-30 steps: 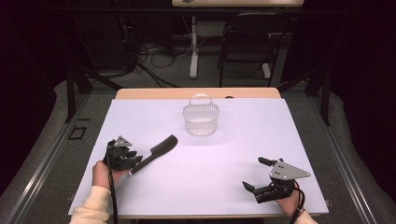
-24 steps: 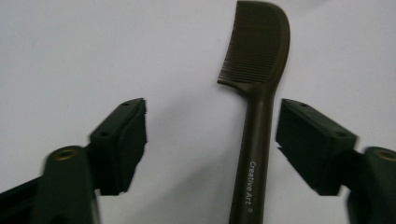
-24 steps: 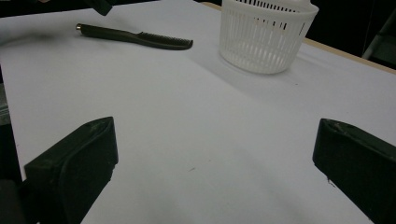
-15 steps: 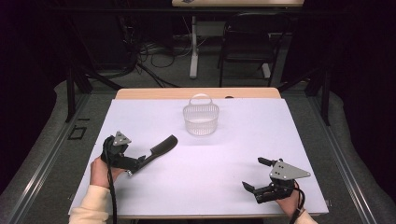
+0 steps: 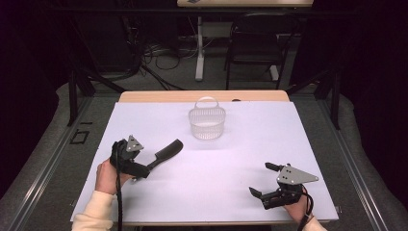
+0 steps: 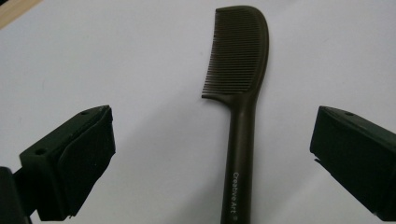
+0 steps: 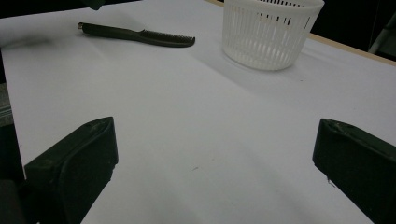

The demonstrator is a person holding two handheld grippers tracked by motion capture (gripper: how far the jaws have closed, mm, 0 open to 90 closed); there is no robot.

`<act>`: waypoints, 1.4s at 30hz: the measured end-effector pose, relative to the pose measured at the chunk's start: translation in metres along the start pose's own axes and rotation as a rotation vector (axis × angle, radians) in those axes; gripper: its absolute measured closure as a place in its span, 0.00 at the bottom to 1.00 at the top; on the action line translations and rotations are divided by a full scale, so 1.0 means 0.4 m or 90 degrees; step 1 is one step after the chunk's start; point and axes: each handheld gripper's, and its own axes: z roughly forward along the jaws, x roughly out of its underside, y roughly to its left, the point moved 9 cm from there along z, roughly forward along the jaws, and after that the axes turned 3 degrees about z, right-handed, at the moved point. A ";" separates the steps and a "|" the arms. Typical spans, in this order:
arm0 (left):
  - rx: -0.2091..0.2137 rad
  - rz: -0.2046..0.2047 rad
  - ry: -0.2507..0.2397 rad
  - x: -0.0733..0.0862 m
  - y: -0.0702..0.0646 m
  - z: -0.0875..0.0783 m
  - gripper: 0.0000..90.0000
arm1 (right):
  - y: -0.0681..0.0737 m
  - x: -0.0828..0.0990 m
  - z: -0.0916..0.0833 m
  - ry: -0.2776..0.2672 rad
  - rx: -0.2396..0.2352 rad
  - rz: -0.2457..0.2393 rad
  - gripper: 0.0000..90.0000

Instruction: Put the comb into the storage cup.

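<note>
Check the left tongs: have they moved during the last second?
Yes. The left tongs drew slightly back from the basket, toward the table's near edge; the comb lies between their open jaws.

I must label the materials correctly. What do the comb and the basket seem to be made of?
Comb: probably hard plastic, dark brown, slight sheen, moulded one-piece teeth and handle with printed lettering. Basket: likely white plastic, thin slotted walls, matte to slightly glossy.

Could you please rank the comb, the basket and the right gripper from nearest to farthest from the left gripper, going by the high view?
1. Comb: just ahead of the left gripper, handle toward its jaws.
2. Basket: farther back, mid-table.
3. Right gripper: across the table, near the front right edge.
</note>
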 end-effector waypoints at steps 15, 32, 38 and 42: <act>0.002 0.002 0.031 -0.008 -0.006 -0.011 0.00 | 0.002 0.002 -0.001 0.002 -0.003 0.003 0.00; 0.014 0.021 0.106 0.006 -0.011 0.000 0.00 | 0.004 0.005 0.006 0.010 0.001 0.007 0.00; 0.010 0.017 0.150 0.014 -0.015 0.027 0.00 | 0.002 0.008 0.007 0.013 0.001 0.010 0.00; 0.021 0.018 0.162 0.013 -0.027 0.043 0.00 | 0.004 0.008 0.009 0.015 -0.004 0.009 0.00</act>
